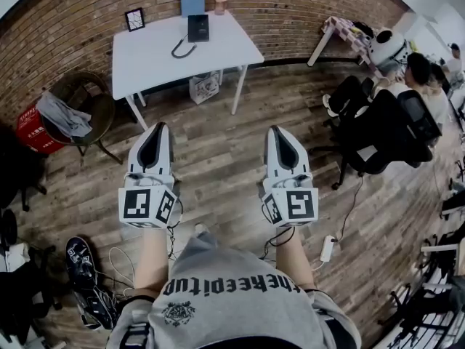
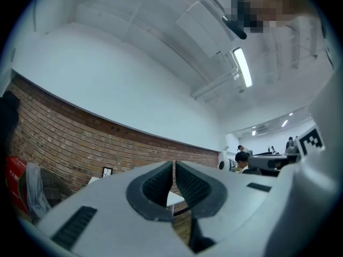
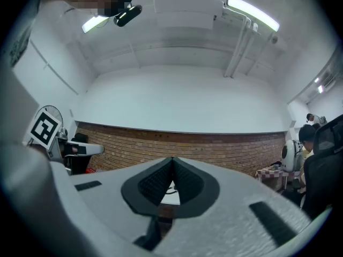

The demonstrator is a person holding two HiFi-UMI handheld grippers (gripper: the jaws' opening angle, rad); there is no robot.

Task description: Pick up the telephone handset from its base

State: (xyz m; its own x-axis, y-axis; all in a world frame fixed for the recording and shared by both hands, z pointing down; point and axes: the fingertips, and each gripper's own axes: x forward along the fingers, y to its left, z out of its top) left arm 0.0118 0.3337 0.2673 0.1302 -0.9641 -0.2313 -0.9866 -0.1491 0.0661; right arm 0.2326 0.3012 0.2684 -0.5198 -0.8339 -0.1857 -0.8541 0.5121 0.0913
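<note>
Dark and small in the head view, the telephone (image 1: pixel 197 27) sits near the far edge of the white table (image 1: pixel 152 60), close to the brick wall (image 1: pixel 73 27). At this size the handset cannot be told apart from its base, so which end is the earpiece stays unclear. The unit's long side appears to run away from the person, toward the wall. Its cord (image 1: pixel 182 48) loops off the near left corner onto the tabletop. A picture frame (image 1: pixel 134 19), a blue panel (image 1: pixel 192 1) and a pink bottle (image 1: pixel 220 3) stand along the same back edge.

Both gripper views are tilted upward at wall and ceiling. Their own jaws cover nearly all of the table, leaving only a white sliver below the tips, and the phone is not readable there.

The left gripper (image 1: pixel 158 127) and right gripper (image 1: pixel 276 130) are side by side over the wooden floor, well apart from the table. Each has its jaws pressed together at the tips with nothing between them.
</note>
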